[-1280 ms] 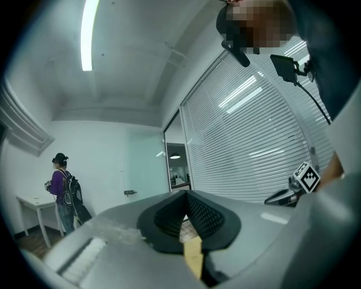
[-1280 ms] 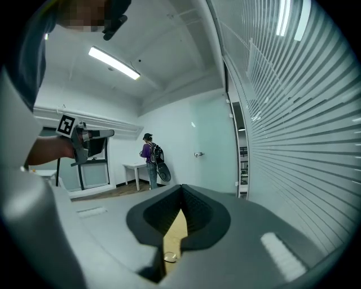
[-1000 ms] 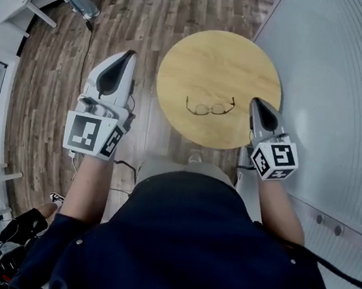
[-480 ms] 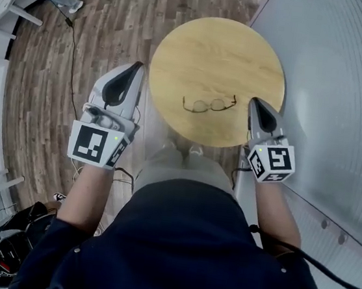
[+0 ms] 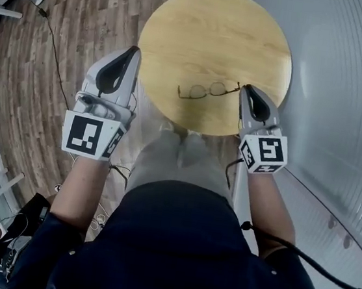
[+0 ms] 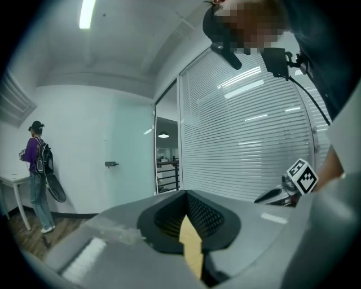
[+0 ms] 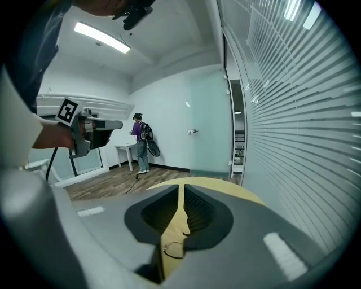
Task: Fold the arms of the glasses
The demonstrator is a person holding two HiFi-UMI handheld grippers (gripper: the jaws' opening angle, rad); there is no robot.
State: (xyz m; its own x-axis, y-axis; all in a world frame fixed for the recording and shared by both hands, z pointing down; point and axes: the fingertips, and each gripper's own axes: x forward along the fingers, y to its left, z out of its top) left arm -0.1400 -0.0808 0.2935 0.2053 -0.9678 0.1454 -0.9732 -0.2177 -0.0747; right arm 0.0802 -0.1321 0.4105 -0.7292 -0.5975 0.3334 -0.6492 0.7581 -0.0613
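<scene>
Glasses look light, thin-framed and fragile, probably best pinched on one arm. Left gripper and right gripper jaws sit closed, empty.

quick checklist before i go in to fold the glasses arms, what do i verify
1. Glasses lie on the table, in plain sight: ok.
2. Arms unfolded: the right one sticks out toward the right gripper; the left one is too thin to read: cannot tell.
3. Right gripper close to the glasses: its tip is beside their right end: ok.
4. Left gripper close to the glasses: it is at the table's left edge, well apart from them: not ok.
5. Jaws apart for a grasp: both pairs are together, with nothing between them: not ok.
6. Nothing else on the table near the glasses: ok.
</scene>
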